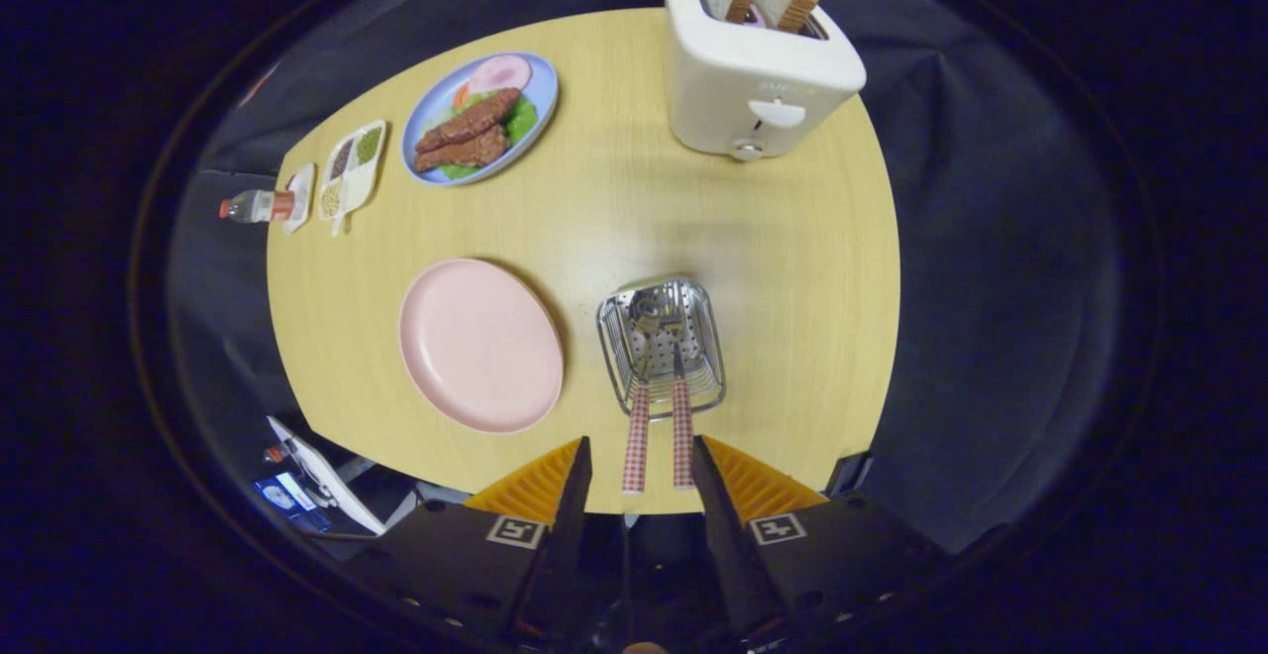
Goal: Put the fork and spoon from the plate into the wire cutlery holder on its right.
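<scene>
The wire cutlery holder (pixel 662 347) stands on the wooden table just ahead of my fingers, to the right of the pink plate (pixel 480 344). Two utensils with red-checked handles stand in it, heads down: one handle (pixel 635 436) on the left, the other (pixel 683 433) on the right. Which is the fork and which the spoon is hard to tell through the wires. Both handles stick out toward me and lie in the gap between my fingers without touching them. My gripper (pixel 641 442) is open and holds nothing. The pink plate is bare.
A white toaster (pixel 758 89) with two bread slices stands beyond the holder at the table's far side. A blue plate of food (pixel 480 119), a small divided tray (pixel 352 170) and a lying bottle (pixel 256 206) sit beyond the pink plate. The table's near edge (pixel 594 507) runs just under my fingertips.
</scene>
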The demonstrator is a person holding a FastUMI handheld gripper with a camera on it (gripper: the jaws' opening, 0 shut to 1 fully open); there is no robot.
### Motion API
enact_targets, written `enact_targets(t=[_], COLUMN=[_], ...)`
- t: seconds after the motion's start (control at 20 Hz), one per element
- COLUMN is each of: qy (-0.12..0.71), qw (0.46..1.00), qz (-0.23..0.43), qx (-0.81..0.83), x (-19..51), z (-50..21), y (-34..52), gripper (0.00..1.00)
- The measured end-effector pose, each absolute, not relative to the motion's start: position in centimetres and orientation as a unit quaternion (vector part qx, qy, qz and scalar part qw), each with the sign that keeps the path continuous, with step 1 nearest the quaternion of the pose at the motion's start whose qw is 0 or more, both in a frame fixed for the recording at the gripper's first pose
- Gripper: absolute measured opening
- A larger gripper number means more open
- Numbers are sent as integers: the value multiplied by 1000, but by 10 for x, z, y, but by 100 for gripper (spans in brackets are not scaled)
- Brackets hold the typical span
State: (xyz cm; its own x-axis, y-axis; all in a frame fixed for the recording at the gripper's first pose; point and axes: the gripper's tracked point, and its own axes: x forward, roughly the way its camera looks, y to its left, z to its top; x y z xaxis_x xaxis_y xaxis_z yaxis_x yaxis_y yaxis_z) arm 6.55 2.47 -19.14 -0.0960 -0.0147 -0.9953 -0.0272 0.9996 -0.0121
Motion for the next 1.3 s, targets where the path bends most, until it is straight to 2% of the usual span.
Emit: enact_targets(t=[0.1, 0.4, 0.65, 0.8, 1.1, 1.3], qy=[713, 591, 427, 329, 162, 116], qw=[701, 806, 903, 942, 985, 992], qz=[16, 26, 33, 39, 61, 51], qx=[-20, 13, 36, 45, 22, 31], x=[74, 103, 114, 109, 69, 37], z=[-182, -139, -85, -50, 5, 17], y=[25, 33, 34, 35, 44, 42], gripper=[73, 88, 89, 90, 91, 91])
